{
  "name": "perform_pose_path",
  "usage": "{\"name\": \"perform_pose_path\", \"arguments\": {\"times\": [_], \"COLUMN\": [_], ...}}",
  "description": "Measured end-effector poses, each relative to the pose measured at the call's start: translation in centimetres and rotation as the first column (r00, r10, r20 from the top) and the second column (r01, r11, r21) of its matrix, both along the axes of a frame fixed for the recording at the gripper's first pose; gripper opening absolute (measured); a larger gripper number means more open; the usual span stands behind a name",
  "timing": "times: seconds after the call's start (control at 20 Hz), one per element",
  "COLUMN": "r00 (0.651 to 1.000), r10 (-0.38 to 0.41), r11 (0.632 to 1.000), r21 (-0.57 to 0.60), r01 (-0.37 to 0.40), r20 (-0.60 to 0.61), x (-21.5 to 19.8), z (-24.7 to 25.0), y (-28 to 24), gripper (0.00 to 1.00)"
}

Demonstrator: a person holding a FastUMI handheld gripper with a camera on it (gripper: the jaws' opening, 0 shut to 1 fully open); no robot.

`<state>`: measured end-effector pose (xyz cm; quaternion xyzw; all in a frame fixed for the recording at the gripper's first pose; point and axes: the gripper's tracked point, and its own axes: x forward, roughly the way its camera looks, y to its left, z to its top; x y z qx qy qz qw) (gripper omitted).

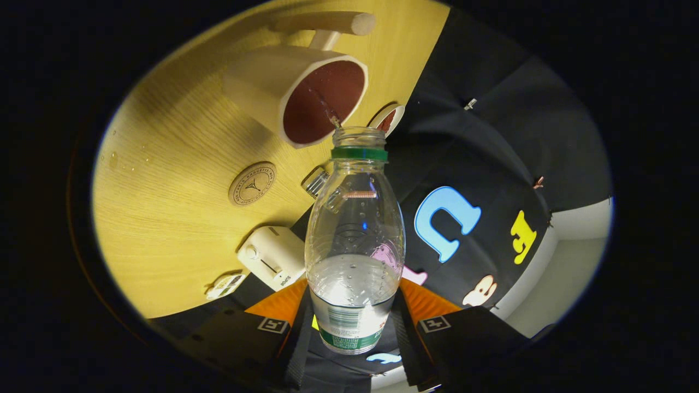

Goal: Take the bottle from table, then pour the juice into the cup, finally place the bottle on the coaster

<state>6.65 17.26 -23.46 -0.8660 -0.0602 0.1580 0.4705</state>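
Fisheye cam on claw (354,327), rolled sideways, close over table (164,218)

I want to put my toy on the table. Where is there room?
Bare wood lies beside the coaster, away from the cup. It's crowded around the white box and behind the bottle, which the gripper holds.

The bottle (355,229) is clear, glossy plastic with a paper-like label, and both fingers of the gripper (352,327) press on it. The table (164,180) shows a smooth, matt wood grain. The cup (297,93) looks matt ceramic. The round coaster (252,184) seems wood or cork.
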Motion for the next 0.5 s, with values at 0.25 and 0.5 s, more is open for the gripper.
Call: {"name": "perform_pose_path", "arguments": {"times": [0.25,0.5], "r00": [0.999,0.999], "r10": [0.022,0.030], "r11": [0.999,0.999], "r21": [-0.032,-0.029], "r01": [-0.021,-0.029], "r20": [0.027,0.029], "x": [0.46,0.70], "z": [0.92,0.93], "y": [-0.18,0.17], "gripper": [0.71,0.71]}}
